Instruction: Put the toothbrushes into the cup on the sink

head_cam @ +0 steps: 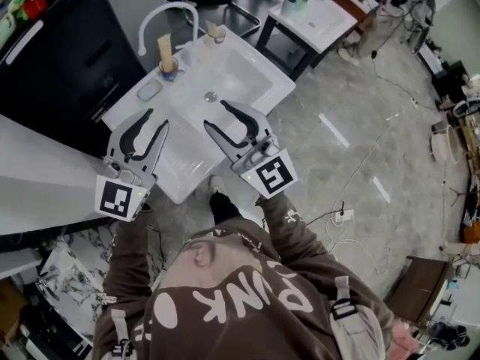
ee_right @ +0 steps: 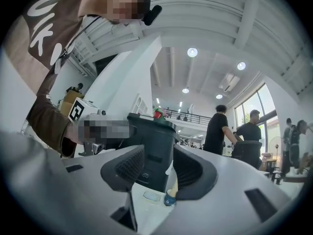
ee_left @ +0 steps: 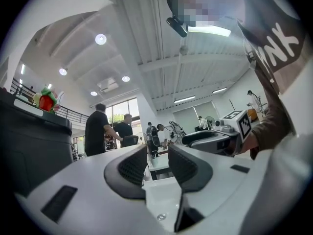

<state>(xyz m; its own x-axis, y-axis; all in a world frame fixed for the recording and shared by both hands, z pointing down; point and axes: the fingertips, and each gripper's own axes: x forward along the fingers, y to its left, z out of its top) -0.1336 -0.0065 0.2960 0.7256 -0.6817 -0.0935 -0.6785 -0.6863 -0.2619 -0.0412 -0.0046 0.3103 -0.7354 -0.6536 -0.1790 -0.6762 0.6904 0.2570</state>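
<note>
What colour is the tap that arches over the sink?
White, like the sink. The tap shows best in the head view.

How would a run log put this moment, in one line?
left claw: open, empty | right claw: open, empty | both above sink | cup: beside faucet, not reached
</note>
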